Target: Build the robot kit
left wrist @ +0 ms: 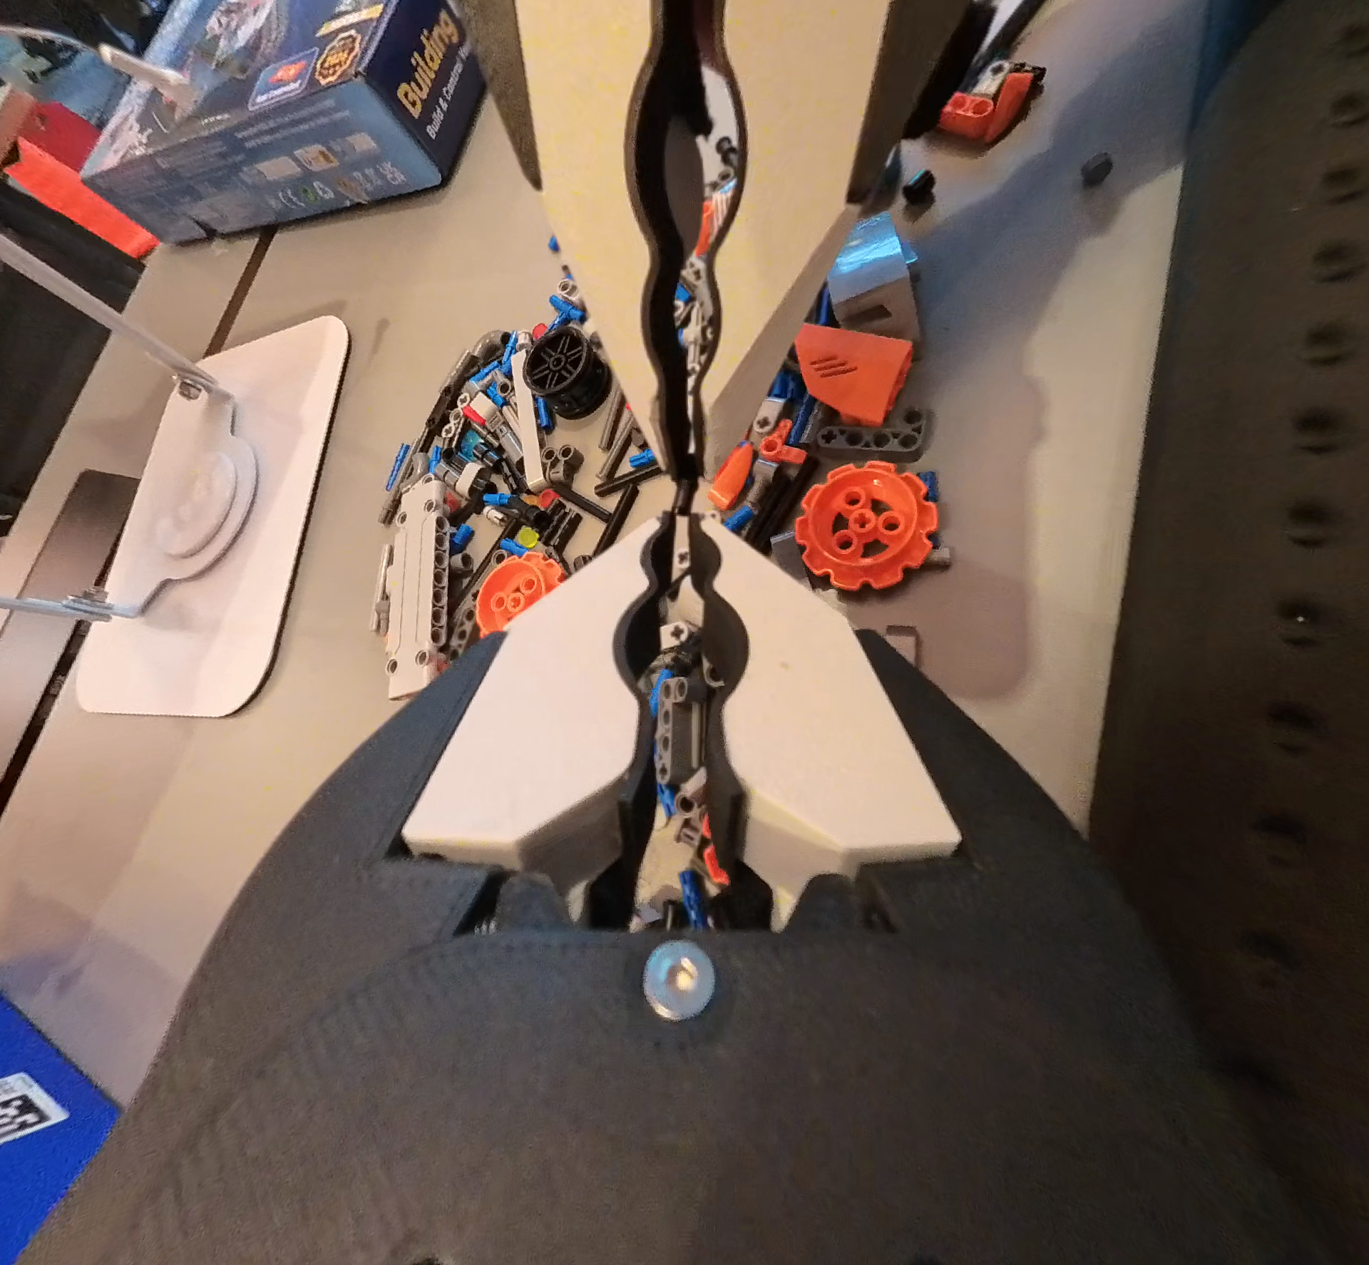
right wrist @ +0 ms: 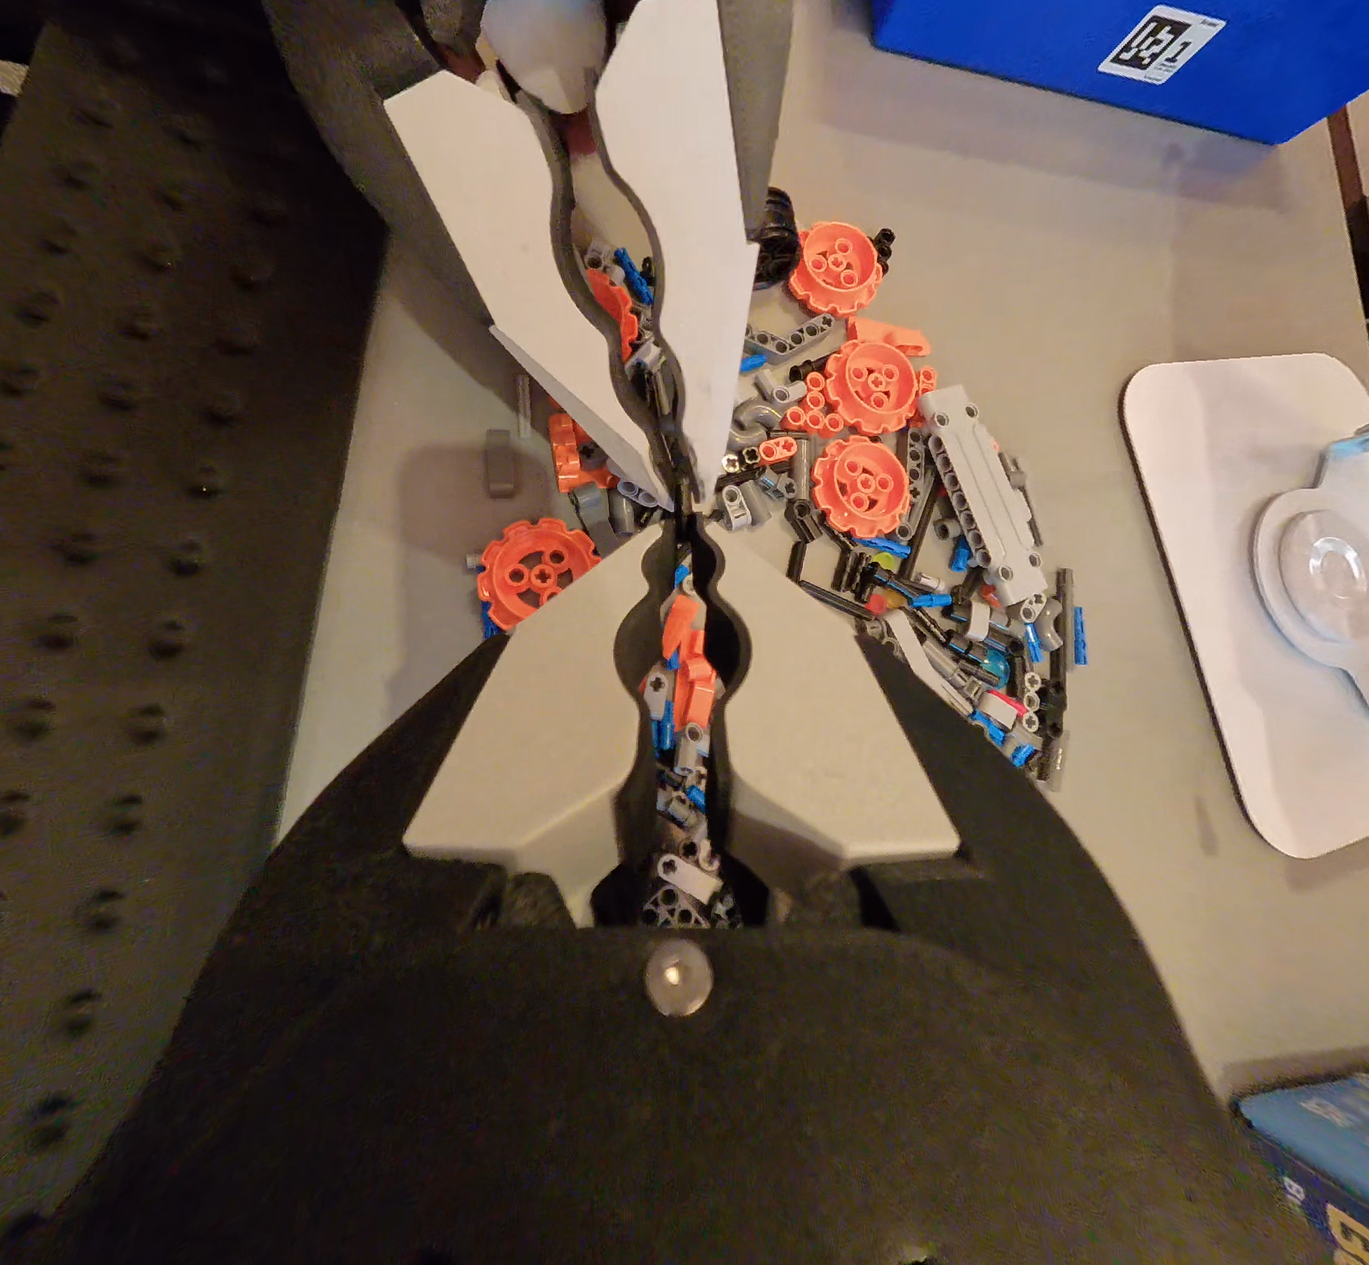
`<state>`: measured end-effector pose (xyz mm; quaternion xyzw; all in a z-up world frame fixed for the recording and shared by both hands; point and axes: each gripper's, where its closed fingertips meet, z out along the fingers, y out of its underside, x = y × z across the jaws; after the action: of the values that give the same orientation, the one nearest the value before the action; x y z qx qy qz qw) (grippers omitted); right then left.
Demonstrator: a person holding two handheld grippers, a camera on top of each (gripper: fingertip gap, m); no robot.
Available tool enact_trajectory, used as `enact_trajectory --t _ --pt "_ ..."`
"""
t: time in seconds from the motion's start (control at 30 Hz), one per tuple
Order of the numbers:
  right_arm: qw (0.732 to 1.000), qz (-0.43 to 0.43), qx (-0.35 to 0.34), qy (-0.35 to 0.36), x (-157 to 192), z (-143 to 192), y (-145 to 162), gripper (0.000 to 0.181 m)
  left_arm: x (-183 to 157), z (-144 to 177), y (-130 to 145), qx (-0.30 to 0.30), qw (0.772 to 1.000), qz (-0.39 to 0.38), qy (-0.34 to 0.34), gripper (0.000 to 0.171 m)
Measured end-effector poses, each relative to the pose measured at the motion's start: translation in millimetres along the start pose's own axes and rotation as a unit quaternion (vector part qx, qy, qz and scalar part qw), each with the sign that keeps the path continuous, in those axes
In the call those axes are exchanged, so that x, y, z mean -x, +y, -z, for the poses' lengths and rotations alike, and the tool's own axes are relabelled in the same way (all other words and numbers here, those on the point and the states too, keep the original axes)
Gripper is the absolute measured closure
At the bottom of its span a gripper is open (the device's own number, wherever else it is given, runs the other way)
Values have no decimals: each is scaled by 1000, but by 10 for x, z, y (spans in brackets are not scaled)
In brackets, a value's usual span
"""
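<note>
building-toy parts (right wrist: 874, 488) lie heaped on the table (right wrist: 1037, 251), directly beneath both sets of fingers and largely hidden by them. left gripper (left wrist: 682, 525) and right gripper (right wrist: 685, 525) meet tip to tip, each nearly closed; whether either pinches a small dark piece there cannot be told.

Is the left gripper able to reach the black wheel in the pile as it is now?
Probably yes. The black wheel lies on top of the pile, uncovered, just left of the left gripper. But both grippers meet tip to tip and look shut, so it must open first.
</note>
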<state>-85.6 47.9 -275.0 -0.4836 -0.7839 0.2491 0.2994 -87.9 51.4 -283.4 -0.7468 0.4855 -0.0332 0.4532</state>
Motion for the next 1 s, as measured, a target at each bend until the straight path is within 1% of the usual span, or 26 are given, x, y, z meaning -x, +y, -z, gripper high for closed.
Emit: enact_trajectory --t 0.13,0.3,0.4,0.5,0.57,0.67,0.73,0.9,1.0 --pt "1000 -5 8 -2 -4 1 25 180 -3 30 -75 -18 1000 -10 -5 166" --pt "1000 -13 8 -4 -5 3 26 181 -6 17 -96 -13 999 -37 -19 170" --pt "1000 -23 -5 2 -38 31 -11 180 34 41 -123 -20 999 -37 -31 170" --pt "994 -83 -63 -12 -100 116 -132 179 117 129 -224 -53 997 -27 -53 171" --pt "984 -132 -116 -35 -138 203 -239 179 171 203 -308 -82 994 -19 -67 170" --pt "967 -178 -171 -62 -174 300 -354 178 232 298 -409 -117 989 -15 -86 171" --pt "957 -198 -194 -83 -169 337 -396 174 249 346 -464 -133 986 -19 -96 171" --pt "937 -230 -236 -114 -168 405 -492 178 270 409 -522 -152 982 -26 -107 171" --pt "925 -248 -254 -134 -165 426 -521 179 266 417 -533 -159 982 -22 -102 171"
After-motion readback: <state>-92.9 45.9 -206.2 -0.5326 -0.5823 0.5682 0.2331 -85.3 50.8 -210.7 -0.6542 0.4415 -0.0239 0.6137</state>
